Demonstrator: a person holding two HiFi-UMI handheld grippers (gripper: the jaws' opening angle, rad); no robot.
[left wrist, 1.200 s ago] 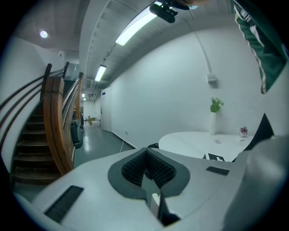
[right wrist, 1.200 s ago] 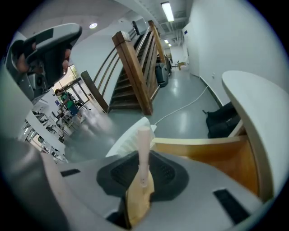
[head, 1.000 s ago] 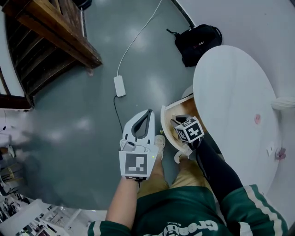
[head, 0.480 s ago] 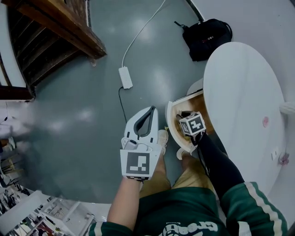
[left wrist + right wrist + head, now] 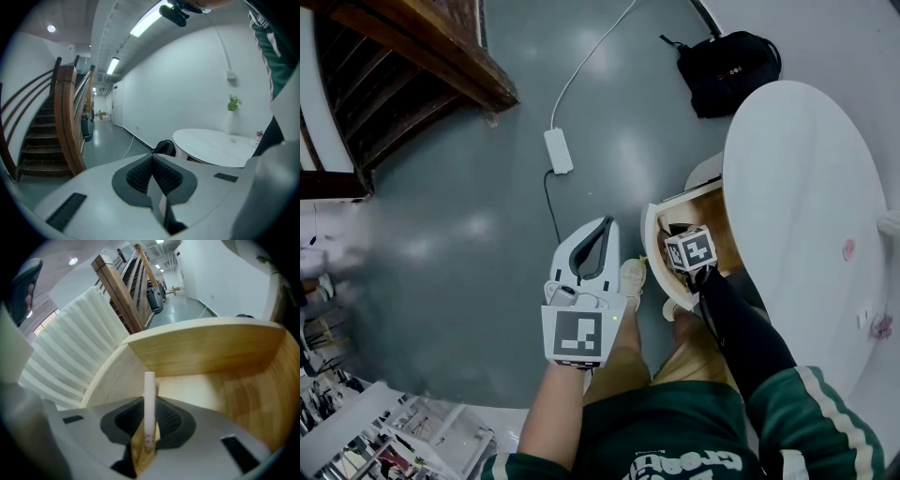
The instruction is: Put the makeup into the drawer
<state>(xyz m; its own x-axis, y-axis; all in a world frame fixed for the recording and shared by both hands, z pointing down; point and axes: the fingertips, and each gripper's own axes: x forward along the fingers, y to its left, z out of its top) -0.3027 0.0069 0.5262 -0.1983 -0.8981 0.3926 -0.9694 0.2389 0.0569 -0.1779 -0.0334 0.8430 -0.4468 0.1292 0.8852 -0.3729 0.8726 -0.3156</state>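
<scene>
White makeup stick clamped in the right gripper, inside the open drawer.

Right gripper [image 5: 149, 422] has its fingers nearly closed, pinching the thin makeup stick [image 5: 149, 390] low on its barrel, so most of the stick juts out past the fingertips over the wooden drawer [image 5: 211, 350]. It looks light, stiff and smooth, so it could swivel or slide in the pads; a hold across mid-barrel should be steadier. Left gripper [image 5: 152, 174] is off to the left of the right gripper's fingers, its jaws pressed together on nothing. The stick's lower end is buried between the pads, and its small marks are unreadable. In the head view the marker cube hides the stick and the fingertips.
</scene>
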